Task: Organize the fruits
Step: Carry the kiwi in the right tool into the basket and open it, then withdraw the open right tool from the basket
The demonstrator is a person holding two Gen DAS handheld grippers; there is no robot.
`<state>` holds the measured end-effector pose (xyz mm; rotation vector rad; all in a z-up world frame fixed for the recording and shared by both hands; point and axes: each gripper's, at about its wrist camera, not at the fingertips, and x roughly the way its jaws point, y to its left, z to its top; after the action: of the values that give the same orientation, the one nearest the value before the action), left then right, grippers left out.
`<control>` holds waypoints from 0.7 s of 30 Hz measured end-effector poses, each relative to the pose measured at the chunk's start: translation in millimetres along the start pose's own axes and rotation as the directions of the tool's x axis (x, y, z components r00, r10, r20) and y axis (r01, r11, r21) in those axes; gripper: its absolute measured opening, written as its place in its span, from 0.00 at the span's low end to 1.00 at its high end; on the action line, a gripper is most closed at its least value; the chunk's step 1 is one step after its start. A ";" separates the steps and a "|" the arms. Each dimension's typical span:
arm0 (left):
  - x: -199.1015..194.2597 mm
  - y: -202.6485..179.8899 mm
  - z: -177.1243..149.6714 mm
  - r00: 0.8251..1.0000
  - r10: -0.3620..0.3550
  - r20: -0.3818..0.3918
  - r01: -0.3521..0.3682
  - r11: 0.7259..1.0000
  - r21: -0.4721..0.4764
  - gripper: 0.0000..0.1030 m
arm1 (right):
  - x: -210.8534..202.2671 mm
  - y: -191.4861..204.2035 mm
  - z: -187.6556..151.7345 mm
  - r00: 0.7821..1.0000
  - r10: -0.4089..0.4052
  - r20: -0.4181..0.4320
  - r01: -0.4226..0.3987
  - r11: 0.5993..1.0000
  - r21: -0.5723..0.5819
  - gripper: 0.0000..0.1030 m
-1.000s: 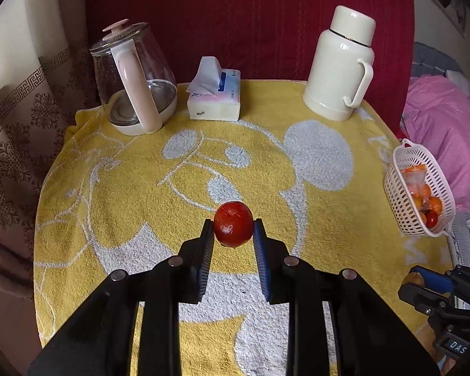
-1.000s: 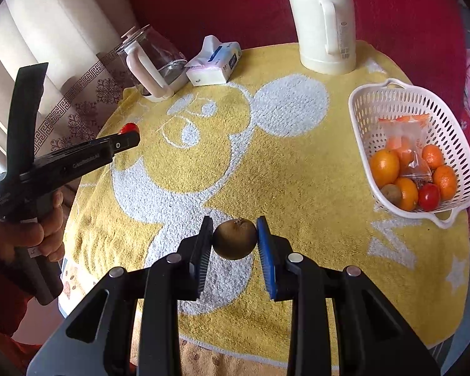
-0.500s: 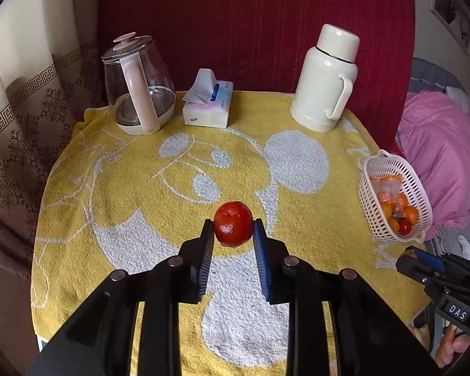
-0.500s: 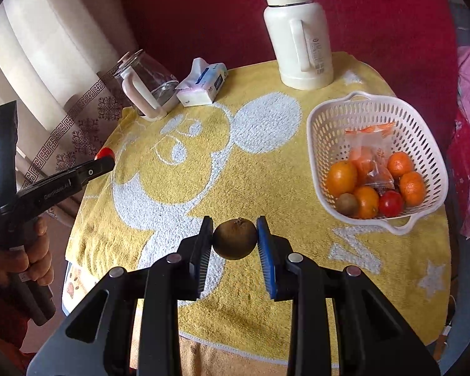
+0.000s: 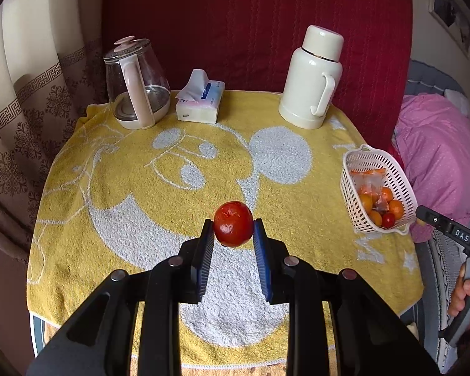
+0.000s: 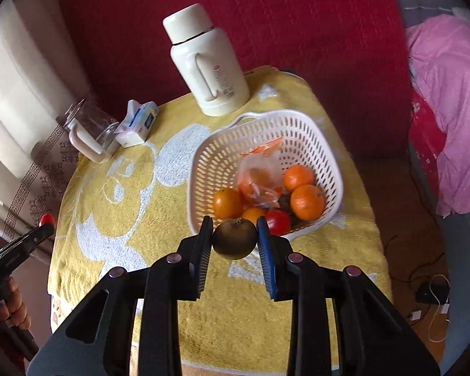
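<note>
My left gripper (image 5: 233, 232) is shut on a red tomato (image 5: 233, 228), held above the middle of the yellow towel (image 5: 116, 169). My right gripper (image 6: 235, 235) is shut on a brown round fruit (image 6: 234, 238), just in front of the near rim of the white basket (image 6: 326, 156). The basket holds several oranges (image 6: 307, 202), a red tomato (image 6: 278, 221) and a plastic bag of fruit (image 6: 260, 172). In the left wrist view the basket (image 5: 394, 169) sits at the table's right edge, with the right gripper's body (image 5: 448, 232) beside it. The left gripper's tip and its tomato (image 6: 47, 219) show at the left in the right wrist view.
At the back of the table stand a glass kettle (image 5: 134, 87), a tissue box (image 5: 200, 103) and a cream thermos jug (image 5: 313, 78). A red backrest (image 5: 250, 25) rises behind. Pink bedding (image 5: 438, 156) lies to the right, a curtain (image 5: 22, 109) hangs left.
Both grippers kept their fruits. The right gripper swung right toward the basket, which now lies straight ahead. The left gripper drew back and rose a little, showing more of the table.
</note>
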<state>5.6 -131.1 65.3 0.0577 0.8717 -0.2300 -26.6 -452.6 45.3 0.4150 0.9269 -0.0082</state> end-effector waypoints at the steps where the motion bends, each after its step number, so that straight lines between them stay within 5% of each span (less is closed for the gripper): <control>1: -1.7 -1.1 -1.2 1.000 0.002 0.002 -0.002 1.000 -0.002 0.25 | 2.5 -4.1 1.4 1.000 -0.006 -0.001 0.006 1.000 0.002 0.28; 14: -17.1 -4.9 -14.9 0.999 0.033 0.006 -0.033 0.999 -0.036 0.25 | 46.6 -22.6 14.9 0.996 -0.086 -0.039 0.083 0.995 -0.061 0.29; 16: -17.7 -6.6 -15.7 0.999 0.036 0.004 -0.036 0.999 -0.034 0.25 | 48.5 -25.7 15.7 0.995 -0.092 -0.043 0.089 0.995 -0.053 0.35; 18: -17.8 -8.4 -15.8 0.999 0.034 0.003 -0.034 0.999 -0.034 0.25 | 43.9 -27.5 15.9 0.996 -0.083 -0.027 0.082 0.996 -0.040 0.58; 21: -15.9 -13.1 -13.1 1.000 0.026 0.000 -0.026 0.999 -0.030 0.25 | 33.9 -29.1 17.1 0.997 -0.075 -0.005 0.074 0.997 -0.036 0.63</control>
<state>-17.1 -139.1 69.5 0.0412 0.8733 -0.1922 1.8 -479.7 17.9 0.3477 0.9470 -0.0584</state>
